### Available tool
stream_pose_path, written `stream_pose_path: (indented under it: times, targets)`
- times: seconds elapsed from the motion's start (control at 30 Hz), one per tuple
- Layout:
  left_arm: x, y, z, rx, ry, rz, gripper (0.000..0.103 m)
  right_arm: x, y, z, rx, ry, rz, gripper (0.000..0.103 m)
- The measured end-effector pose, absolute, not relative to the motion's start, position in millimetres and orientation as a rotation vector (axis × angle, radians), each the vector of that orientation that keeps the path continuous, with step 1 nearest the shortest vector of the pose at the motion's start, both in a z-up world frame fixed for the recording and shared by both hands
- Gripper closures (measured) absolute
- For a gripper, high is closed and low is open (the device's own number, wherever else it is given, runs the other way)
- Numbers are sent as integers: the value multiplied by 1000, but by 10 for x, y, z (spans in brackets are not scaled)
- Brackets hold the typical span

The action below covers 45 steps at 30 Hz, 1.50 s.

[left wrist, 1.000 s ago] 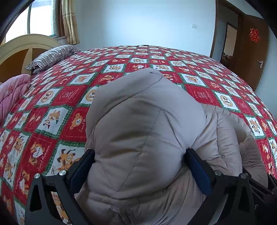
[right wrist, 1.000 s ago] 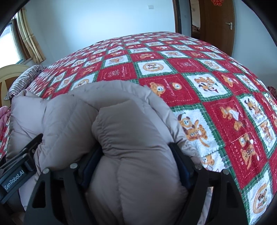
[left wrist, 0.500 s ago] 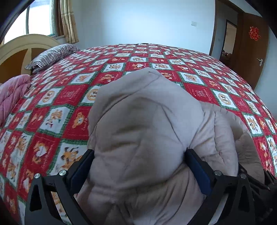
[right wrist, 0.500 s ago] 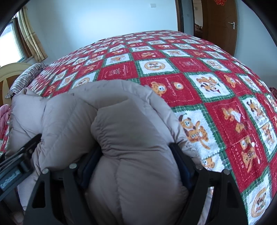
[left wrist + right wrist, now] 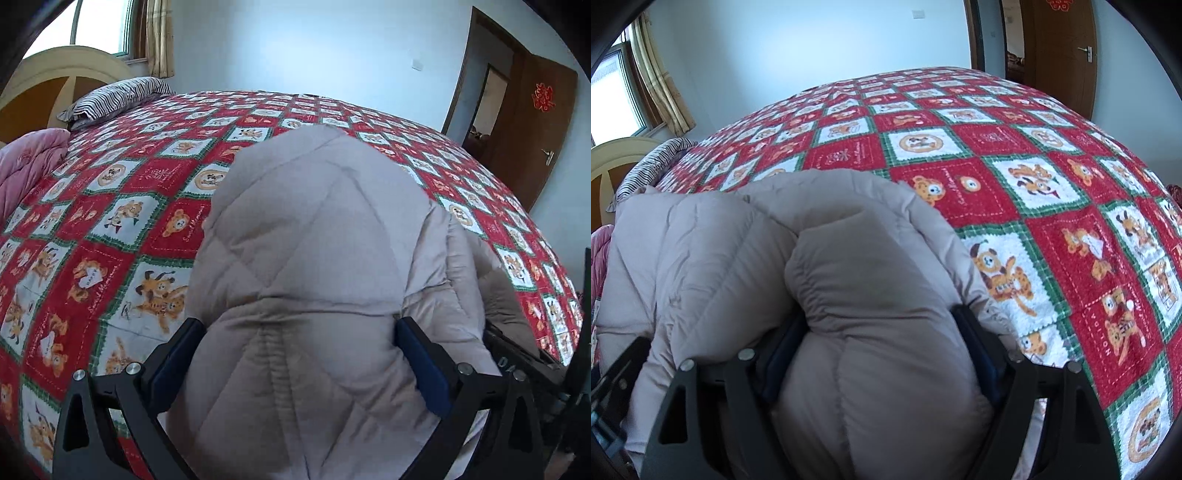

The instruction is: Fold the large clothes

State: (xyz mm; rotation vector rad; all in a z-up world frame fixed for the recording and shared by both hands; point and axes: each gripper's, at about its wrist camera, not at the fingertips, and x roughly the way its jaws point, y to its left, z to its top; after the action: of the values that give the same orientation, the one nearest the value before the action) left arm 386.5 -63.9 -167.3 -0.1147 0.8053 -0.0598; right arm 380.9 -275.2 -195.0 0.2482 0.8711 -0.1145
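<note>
A pale blue-white painted wall (image 5: 295, 40) closes the room behind a wide bed, whose whole top is covered by a red, white and green checked bedspread printed with cartoon bears and dogs (image 5: 122, 221). The spread lies flat and runs almost from edge to edge in both views.

A dark brown wooden door with a metal lever handle (image 5: 532, 125) stands open on the right side of the left wrist view, with a red paper ornament (image 5: 543, 96) stuck on it. At the left is a curved cream and orange-brown headboard (image 5: 48, 85), with a bright window (image 5: 99, 26) and a yellowish checked curtain (image 5: 159, 37) above it.

On the near part of the bedspread lies the bulky beige quilted down coat (image 5: 314, 258), bunched up in thick folds. A pink padded quilt (image 5: 26, 166) is heaped at the left edge by the headboard, and beyond it rests a black and white striped pillow (image 5: 118, 96).

The left gripper (image 5: 299, 343) has its jaws standing wide, both blue pads pressed into a fat roll of the coat. The right gripper (image 5: 875, 332) is likewise spread wide and clamped on another thick fold of the same coat (image 5: 738, 251).
</note>
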Motion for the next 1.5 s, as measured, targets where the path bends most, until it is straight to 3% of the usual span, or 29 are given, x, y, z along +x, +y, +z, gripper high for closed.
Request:
stream_pose_path:
  times: [0.27,0.53,0.63,1.13,1.27,1.5]
  targets:
    - [3904,-628,-1700,-117,830,-81,0,3822,-2805,-1938,277,883,-87,20]
    - [3239,-317,-1485,-106,727,-66,1,3423,-2982,-1778,306,782,-19,15]
    - [3354,-195,-1657,-184,786,-95,1,3245,-3004,-1699,306,714,-63,0]
    - [3613,-375,-1814,-136,849,-116,0,3423,-3226,-2009,485,861,68,0]
    - [3593,-402,-1816,-150,834,-110,0,3308,-3142,-2009,471,822,101,11]
    - [3725,-354,-1891,-255,877,-185,0,3359,-3166,-2041,485,847,128,10]
